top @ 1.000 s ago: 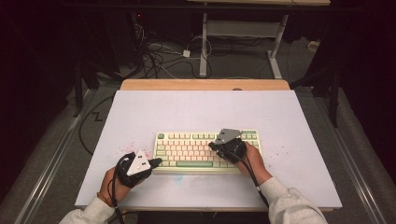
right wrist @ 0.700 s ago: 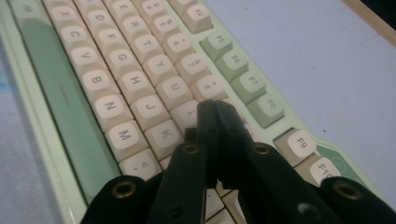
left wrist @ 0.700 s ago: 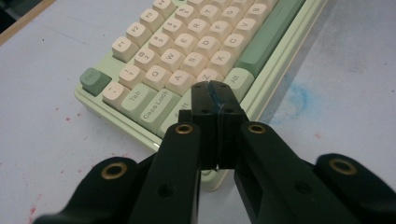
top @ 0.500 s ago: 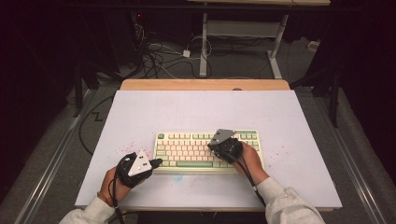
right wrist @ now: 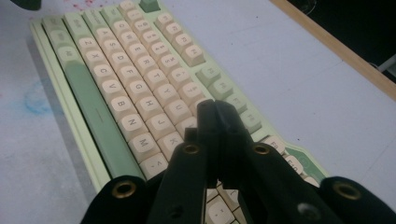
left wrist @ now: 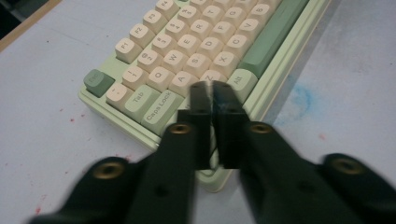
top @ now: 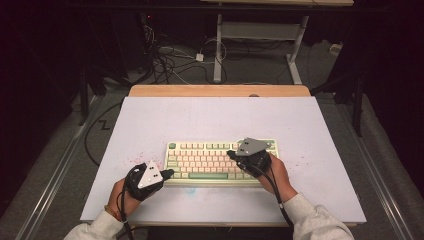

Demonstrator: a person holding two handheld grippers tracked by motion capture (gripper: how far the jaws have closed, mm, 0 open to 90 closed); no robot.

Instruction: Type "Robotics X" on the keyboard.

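**A:** What lies around the keyboard [top: 220,157] now?

**B:** I see it in the middle of the near half of the white table [top: 200,117], its long side along the near edge. Red specks lie on the table to its left, and a faint blue smear [left wrist: 302,98] lies just in front of it. Behind the table, cables [top: 167,57] are on the dark floor, beside a white frame leg [top: 218,55].

**A:** And my grippers?

**B:** The left gripper [left wrist: 209,88] is at the near left corner of the keyboard. Its jaws have just been opening a little; a thin slit is between them, with nothing inside. The right gripper [right wrist: 214,109] is above the right half of the keys, jaws pressed together and empty.

**A:** What can you not see well?

**B:** The right gripper covers some keys on the right side. Whether either tip touches a key, I cannot tell.
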